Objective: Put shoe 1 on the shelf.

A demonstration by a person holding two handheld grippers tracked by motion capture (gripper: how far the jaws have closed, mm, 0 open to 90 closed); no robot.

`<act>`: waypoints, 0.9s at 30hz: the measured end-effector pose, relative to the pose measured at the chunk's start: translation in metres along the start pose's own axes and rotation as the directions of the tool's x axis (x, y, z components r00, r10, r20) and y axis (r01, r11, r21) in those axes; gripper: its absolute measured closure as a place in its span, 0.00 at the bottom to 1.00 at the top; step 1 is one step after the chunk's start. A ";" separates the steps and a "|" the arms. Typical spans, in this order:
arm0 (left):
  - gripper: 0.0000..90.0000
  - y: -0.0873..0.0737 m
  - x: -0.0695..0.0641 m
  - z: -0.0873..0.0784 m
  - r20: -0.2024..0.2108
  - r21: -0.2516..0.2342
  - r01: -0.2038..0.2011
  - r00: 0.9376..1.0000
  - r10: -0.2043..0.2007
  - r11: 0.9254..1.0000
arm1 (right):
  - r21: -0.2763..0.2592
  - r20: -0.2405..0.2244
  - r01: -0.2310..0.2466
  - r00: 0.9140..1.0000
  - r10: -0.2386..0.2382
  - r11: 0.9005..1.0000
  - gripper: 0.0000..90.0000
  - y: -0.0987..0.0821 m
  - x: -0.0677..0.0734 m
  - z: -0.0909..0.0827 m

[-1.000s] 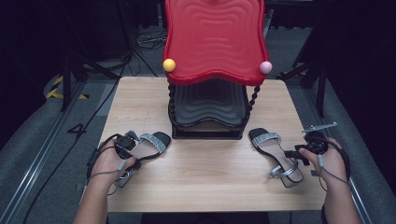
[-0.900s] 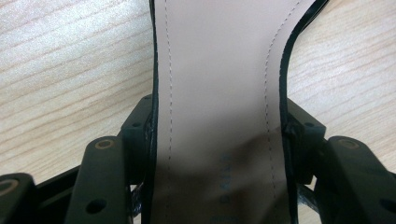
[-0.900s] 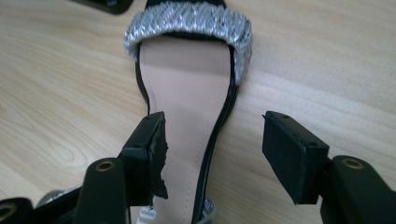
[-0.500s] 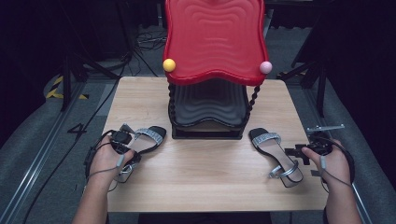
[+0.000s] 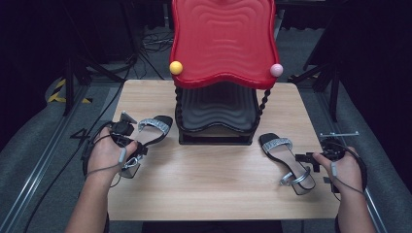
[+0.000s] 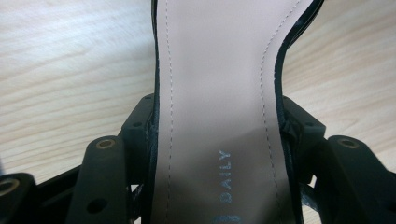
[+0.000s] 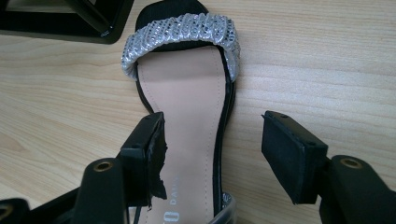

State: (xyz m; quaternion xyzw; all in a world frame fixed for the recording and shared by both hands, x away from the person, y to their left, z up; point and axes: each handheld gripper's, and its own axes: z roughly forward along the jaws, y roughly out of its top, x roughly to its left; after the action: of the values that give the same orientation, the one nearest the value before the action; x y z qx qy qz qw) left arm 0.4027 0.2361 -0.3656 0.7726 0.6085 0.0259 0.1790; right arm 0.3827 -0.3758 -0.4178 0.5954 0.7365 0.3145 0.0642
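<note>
Sandals: two, both black with a pale insole and a silver sparkly toe strap; one on each side of my table (image 5: pixel 209 179).
Left sandal (image 5: pixel 148 133): in my left gripper's grip at the left part of the table, toe pointing toward the rack; in the high view the heel end sits under my hand.
Right sandal (image 5: pixel 286 158): lying on the wood at the right, toe toward the rack, clear heel end nearest my right hand.
Left gripper (image 6: pixel 219 135): I have it clamped across the left sandal's insole, both black pads pressed against the sole's edges in the left gripper view.
Right gripper (image 7: pixel 212 154): my jaws stand apart over the right sandal; they have just been closing, the sole lies between them, and the right pad is clear of it. The left pad is at the sole's edge; I cannot tell if it touches.
Hands: two, mine, one on each gripper, coming in from the near edge.
Rack (image 5: pixel 216 114): one, black-framed with twisted posts, standing at the middle back of the table.
Rack shelves: a red wavy top shelf (image 5: pixel 223 41) and dark wavy shelves below; no shoe shows on any of them.
Knobs: two on the red shelf's front corners, one yellow ball (image 5: pixel 176 67), one pink ball (image 5: pixel 276 69).
</note>
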 end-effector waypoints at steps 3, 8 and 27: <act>0.47 0.004 -0.001 -0.007 0.001 0.000 0.017 1.000 -0.017 1.000 | -0.008 -0.008 -0.007 1.000 0.007 1.000 0.45 0.000 0.000 -0.002; 0.47 0.014 -0.001 -0.023 -0.024 -0.014 0.036 0.999 -0.036 0.999 | -0.032 -0.016 -0.030 0.999 0.030 0.999 0.45 -0.001 0.001 -0.009; 0.47 0.040 0.005 -0.086 -0.018 -0.062 0.088 0.996 -0.089 0.994 | -0.021 -0.003 -0.090 0.996 0.090 0.996 0.44 -0.002 -0.001 -0.009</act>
State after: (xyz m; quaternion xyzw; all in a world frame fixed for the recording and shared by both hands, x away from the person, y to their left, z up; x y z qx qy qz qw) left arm 0.4185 0.2541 -0.2736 0.7387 0.6429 0.0445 0.1975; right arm 0.3768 -0.3805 -0.4119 0.6268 0.7058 0.3254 0.0553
